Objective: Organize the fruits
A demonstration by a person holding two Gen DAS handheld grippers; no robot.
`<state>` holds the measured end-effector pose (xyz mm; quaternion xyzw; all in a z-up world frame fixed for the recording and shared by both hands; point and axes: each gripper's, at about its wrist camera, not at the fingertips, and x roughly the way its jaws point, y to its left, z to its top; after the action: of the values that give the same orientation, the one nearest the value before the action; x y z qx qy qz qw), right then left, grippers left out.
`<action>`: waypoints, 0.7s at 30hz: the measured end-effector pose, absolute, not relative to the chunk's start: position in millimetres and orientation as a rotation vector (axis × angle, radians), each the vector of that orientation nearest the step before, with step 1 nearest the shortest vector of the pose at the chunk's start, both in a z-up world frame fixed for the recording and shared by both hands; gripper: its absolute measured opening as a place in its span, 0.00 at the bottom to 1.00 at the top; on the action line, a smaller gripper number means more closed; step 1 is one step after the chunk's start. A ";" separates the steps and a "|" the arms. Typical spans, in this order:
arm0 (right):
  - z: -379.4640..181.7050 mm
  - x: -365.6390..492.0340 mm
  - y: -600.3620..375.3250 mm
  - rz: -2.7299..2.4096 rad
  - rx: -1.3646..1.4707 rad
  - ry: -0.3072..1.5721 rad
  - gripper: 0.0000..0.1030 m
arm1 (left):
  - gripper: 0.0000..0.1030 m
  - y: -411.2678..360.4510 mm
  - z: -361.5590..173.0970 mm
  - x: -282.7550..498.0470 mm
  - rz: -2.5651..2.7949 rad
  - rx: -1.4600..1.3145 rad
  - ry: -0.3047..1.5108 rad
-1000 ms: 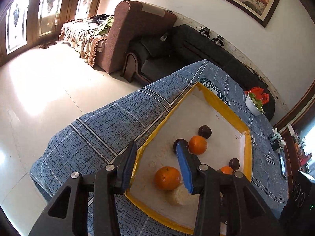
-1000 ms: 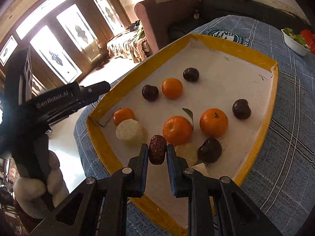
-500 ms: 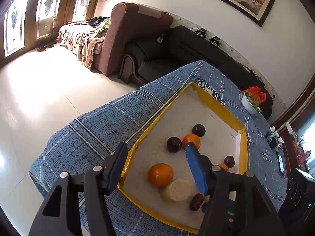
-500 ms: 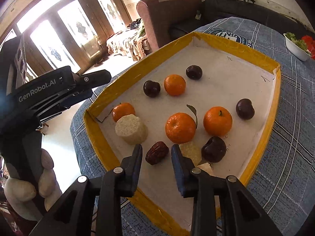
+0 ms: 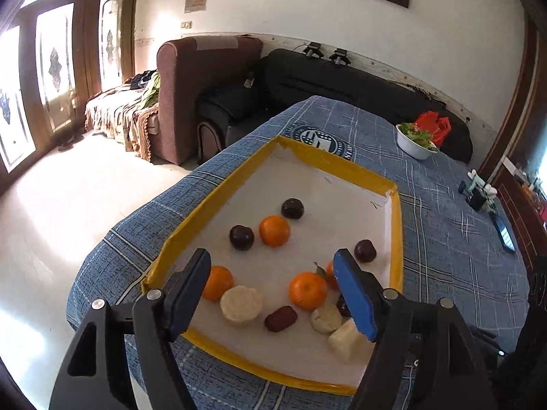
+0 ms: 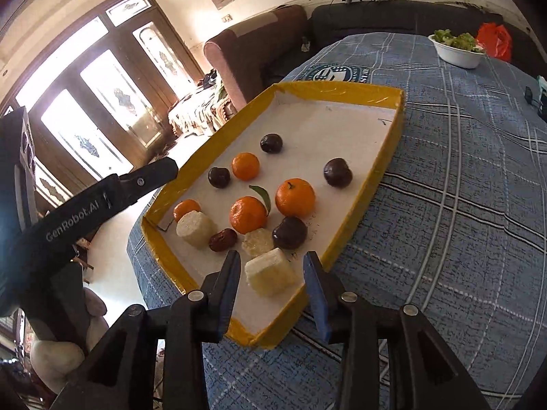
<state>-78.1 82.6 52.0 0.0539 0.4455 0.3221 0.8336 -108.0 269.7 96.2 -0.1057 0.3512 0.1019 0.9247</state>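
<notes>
A yellow-rimmed white tray [image 5: 396,225] [image 6: 383,171] on the blue cloth holds several oranges, dark plums, pale cake-like pieces and a brown date [image 5: 280,318] [image 6: 223,240]. My left gripper [image 5: 273,294] is open and empty above the tray's near end, over the oranges [image 5: 307,290]. My right gripper [image 6: 271,290] is open and empty at the tray's near corner, its fingers either side of a pale block [image 6: 270,271]. The date lies loose on the tray beside a round pale piece [image 6: 195,229]. The left gripper also shows in the right wrist view [image 6: 150,177].
A white bowl of greens [image 5: 415,140] [image 6: 456,49] and a red bag [image 6: 494,39] stand at the table's far end. Small items and a phone [image 5: 502,230] lie at the right edge. Sofas [image 5: 205,78] stand beyond the table, with open floor to the left.
My right gripper opened and let the date drop onto the tray, then drew back toward the near corner. My left gripper opened wider and pulled back and up.
</notes>
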 end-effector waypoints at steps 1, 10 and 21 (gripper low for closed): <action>54.2 -79.6 76.9 0.665 0.118 0.931 0.45 | 0.72 261.5 98.2 -108.0 0.203 -0.193 0.718; 61.2 -90.3 28.3 0.614 0.215 0.891 0.47 | 0.79 207.6 115.7 -120.7 0.197 -0.055 0.669; 60.7 -105.0 -3.7 0.592 0.257 0.871 0.50 | 0.81 170.7 114.0 -123.4 0.161 0.014 0.683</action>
<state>-105.0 -3.7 60.7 0.1222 0.4144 0.2819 0.8567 -123.4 170.7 114.0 0.0068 0.3346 0.0790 0.9390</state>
